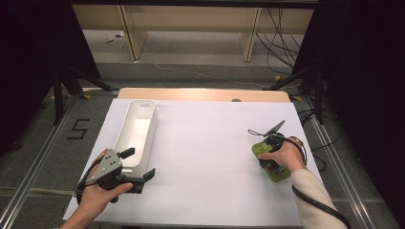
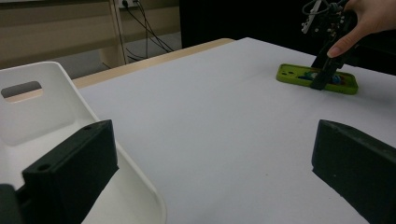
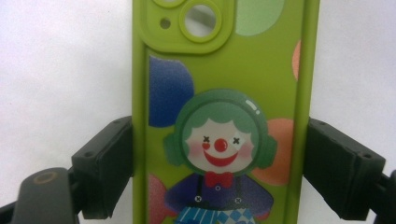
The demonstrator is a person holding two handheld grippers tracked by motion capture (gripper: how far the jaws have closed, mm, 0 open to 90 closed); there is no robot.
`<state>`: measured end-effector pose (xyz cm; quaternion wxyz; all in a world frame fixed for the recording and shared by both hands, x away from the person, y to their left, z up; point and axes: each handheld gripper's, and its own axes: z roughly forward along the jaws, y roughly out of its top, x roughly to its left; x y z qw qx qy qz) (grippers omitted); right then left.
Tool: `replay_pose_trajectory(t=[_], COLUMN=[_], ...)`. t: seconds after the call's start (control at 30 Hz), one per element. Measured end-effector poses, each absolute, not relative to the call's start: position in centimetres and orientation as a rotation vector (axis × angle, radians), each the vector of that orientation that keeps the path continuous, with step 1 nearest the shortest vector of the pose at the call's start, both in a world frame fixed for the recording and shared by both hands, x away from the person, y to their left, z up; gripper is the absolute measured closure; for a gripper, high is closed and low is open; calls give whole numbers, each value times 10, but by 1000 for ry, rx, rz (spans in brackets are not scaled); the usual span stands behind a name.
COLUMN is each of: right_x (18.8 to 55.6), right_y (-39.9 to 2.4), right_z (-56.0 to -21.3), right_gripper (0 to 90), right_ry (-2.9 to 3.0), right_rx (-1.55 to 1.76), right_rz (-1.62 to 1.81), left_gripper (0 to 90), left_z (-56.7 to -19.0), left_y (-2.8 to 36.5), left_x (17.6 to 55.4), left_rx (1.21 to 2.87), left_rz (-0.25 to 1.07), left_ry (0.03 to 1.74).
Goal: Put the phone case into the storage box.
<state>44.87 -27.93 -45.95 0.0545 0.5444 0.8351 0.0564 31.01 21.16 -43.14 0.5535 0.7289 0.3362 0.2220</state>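
At the left of the table (image 1: 205, 143), which is covered in white, stands a long white plastic bin (image 1: 136, 131) set lengthwise away from the person; its inside is bare, and a handle slot is cut in its far end wall. The left claw (image 1: 141, 164) lies at the bin's near end, level with the table top and pointing toward the right, held by the left hand (image 1: 98, 195) that comes up from the bottom edge. Its two black jaws stand wide apart with nothing between them; in the left gripper view one jaw hangs over the bin's near rim and the other over bare table. A grey three-cornered plate sits on top of this claw.

Well apart, at the right of the table, a green phone case (image 3: 219, 112) lies flat, printed with a clown figure and coloured dots, with its camera cut-out at the far end. The right hand (image 1: 284, 155) is curled over the right claw (image 3: 219, 163), which points steeply down onto the case, and a cable trails back along the sleeve. In the right gripper view its jaws flank the case's two long edges, right at the edges; whether the pads press on them cannot be told.
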Motion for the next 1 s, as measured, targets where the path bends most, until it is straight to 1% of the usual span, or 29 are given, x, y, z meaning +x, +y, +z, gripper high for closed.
replay_pose_trajectory(t=[0.5, 1.0], right_x=[444, 431], right_y=[-275, -267], right_z=[-452, -440], right_gripper=[168, 168], right_ry=[2534, 2447], right_rx=[1595, 1518], right_rz=[228, 433], left_gripper=[0, 0], left_z=[-432, -432], left_y=[211, 211], left_x=[310, 310], left_rx=[1724, 1723], left_rz=[523, 522], left_ry=[796, 797])
